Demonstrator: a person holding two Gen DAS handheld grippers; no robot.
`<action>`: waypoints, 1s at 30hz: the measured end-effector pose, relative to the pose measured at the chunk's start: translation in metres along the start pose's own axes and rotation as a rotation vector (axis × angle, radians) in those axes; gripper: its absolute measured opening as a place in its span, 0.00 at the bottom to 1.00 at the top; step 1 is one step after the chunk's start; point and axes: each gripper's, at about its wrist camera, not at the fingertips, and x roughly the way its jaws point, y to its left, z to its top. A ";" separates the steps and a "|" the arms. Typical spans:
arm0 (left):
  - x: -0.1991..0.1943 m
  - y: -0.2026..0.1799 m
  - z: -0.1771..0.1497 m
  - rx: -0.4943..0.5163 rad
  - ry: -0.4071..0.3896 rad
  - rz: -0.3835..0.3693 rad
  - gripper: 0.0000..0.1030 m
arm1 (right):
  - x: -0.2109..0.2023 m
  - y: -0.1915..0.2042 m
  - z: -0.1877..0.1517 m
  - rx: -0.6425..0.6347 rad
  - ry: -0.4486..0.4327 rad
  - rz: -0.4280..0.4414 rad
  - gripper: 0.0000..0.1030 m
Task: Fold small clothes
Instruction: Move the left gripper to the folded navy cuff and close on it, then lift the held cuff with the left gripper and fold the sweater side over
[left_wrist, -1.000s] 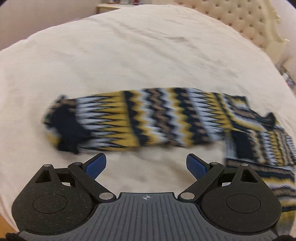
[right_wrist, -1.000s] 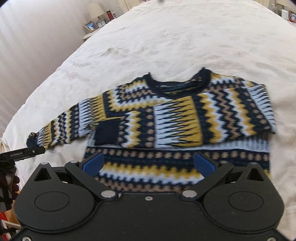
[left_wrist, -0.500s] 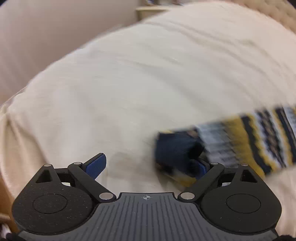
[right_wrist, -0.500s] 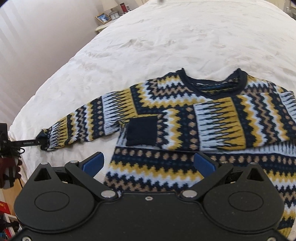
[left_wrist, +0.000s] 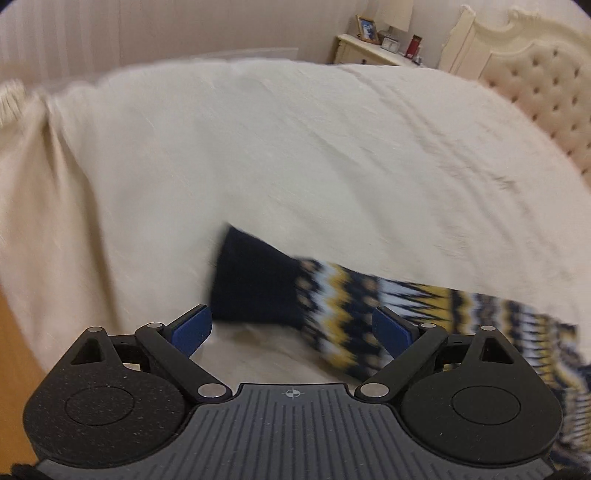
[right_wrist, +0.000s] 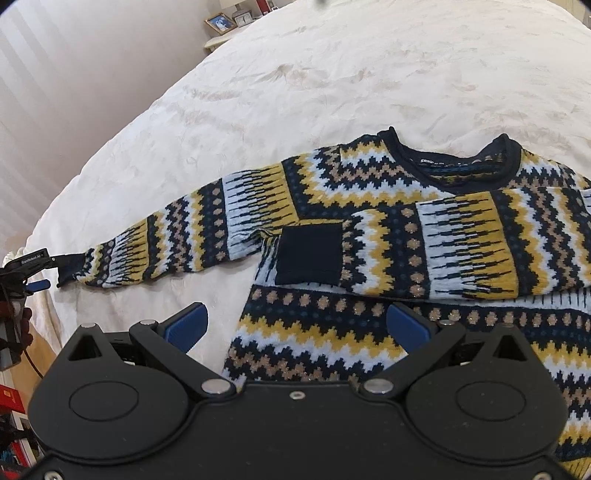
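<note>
Right wrist: sweater (right_wrist: 388, 229) flat on cream bedspread (right_wrist: 332, 74); nightstand (left_wrist: 373, 50) beyond; both grippers released.

Left wrist view low, near sleeve cuff (left_wrist: 255, 280); right wrist view higher, over sweater (right_wrist: 406, 229); both share cuff, bedspread (right_wrist: 332, 74).

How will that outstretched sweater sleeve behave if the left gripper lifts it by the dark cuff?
Probably floppy: the sleeve lies limp and flat on the bedspread, so it should droop from the cuff. The thick knit likely grips the blue fingers rather than slipping. It may drag the sweater slightly.
</note>
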 end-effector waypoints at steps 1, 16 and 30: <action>0.005 -0.003 -0.001 -0.017 0.013 -0.023 0.92 | 0.000 0.000 0.000 0.000 0.002 -0.002 1.00; 0.062 0.006 0.008 -0.148 0.085 -0.112 0.85 | -0.001 0.000 0.000 -0.014 0.020 -0.008 1.00; 0.029 -0.015 0.013 -0.134 -0.007 -0.082 0.05 | -0.001 -0.016 -0.011 0.032 0.056 0.001 1.00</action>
